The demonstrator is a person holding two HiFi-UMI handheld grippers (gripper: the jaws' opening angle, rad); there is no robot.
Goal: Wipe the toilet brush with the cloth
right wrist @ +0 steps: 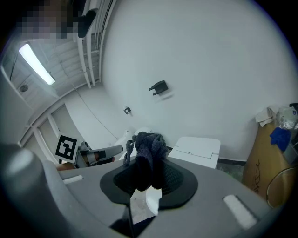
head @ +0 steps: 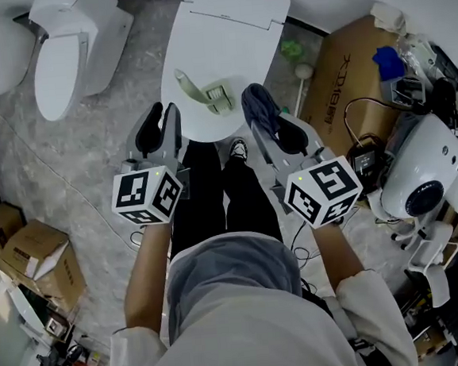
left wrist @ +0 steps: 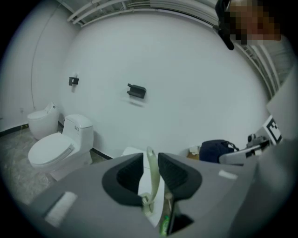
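1. The toilet brush (head: 205, 95) lies on the closed toilet lid (head: 231, 26) in the upper middle of the head view. It is pale green. Its thin curved handle (head: 184, 82) points to the upper left, and its wider end lies to the right.
2. The brush is probably light, stiff plastic, and smooth, so it could slide on the glossy lid when it is rubbed. The handle looks like the best place to hold it, which leaves the wider end free for wiping.
3. The cloth (head: 261, 108) is dark blue, soft and limp. It will fold around the brush easily, but a loose corner can slip away.
4. The right tool (head: 267, 119) is clamped on the cloth. In the right gripper view the cloth (right wrist: 148, 148) is bunched between the pads and stands up above them.
5. The left tool (head: 162, 119) has its jaws a little apart and holds nothing. In the left gripper view the brush (left wrist: 151, 186) shows through the narrow gap, lying on the lid beyond.
6. Both forearms reach forward from the lower part of the head view, side by side, with the marker cubes facing up. The left tool is at the left of the brush and the right tool at its right, both near the front edge of the lid.
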